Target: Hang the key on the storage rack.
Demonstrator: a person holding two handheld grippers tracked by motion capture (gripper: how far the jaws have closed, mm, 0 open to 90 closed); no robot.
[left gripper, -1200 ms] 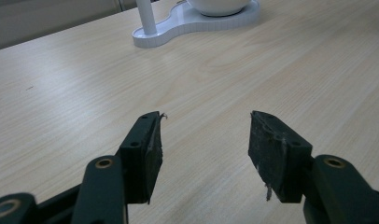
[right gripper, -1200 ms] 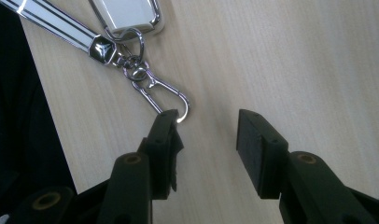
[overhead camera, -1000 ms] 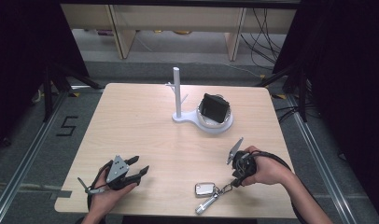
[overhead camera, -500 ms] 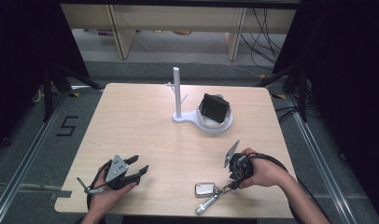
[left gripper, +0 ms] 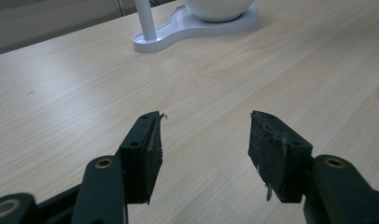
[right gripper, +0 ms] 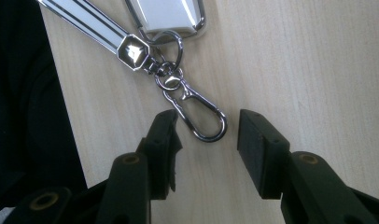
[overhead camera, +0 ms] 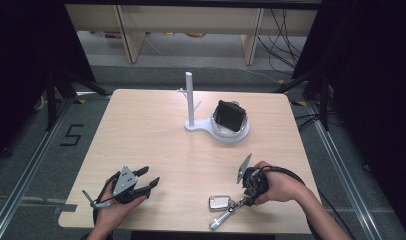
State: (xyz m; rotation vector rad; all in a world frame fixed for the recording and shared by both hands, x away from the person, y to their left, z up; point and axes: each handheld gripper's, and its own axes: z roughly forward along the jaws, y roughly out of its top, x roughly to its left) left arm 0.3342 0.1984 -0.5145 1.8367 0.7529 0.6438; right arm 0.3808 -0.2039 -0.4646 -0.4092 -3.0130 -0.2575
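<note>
A key ring lies near the table's front edge: a silver fob (overhead camera: 219,202), a flat metal strap (overhead camera: 220,219) and a snap clasp (right gripper: 197,114). My right gripper (overhead camera: 245,199) points down at it from the right. In the right gripper view the clasp's loop lies between the open jaws of the right gripper (right gripper: 208,128), and neither pad touches it. My left gripper (overhead camera: 150,177) rests at the front left in a hand, tips pointing to the right. In its own view the left gripper (left gripper: 204,135) stands open over bare wood with nothing between the pads.
A white stand (overhead camera: 201,126) with an upright post (overhead camera: 190,97) sits at the table's far middle. Its round dish (overhead camera: 238,135) holds a black object (overhead camera: 229,116). The table's front edge runs just below the key ring. Dark frames and cables surround the table.
The right gripper has shifted a little left and toward the front edge, closer over the key ring. The left gripper has stayed put.
</note>
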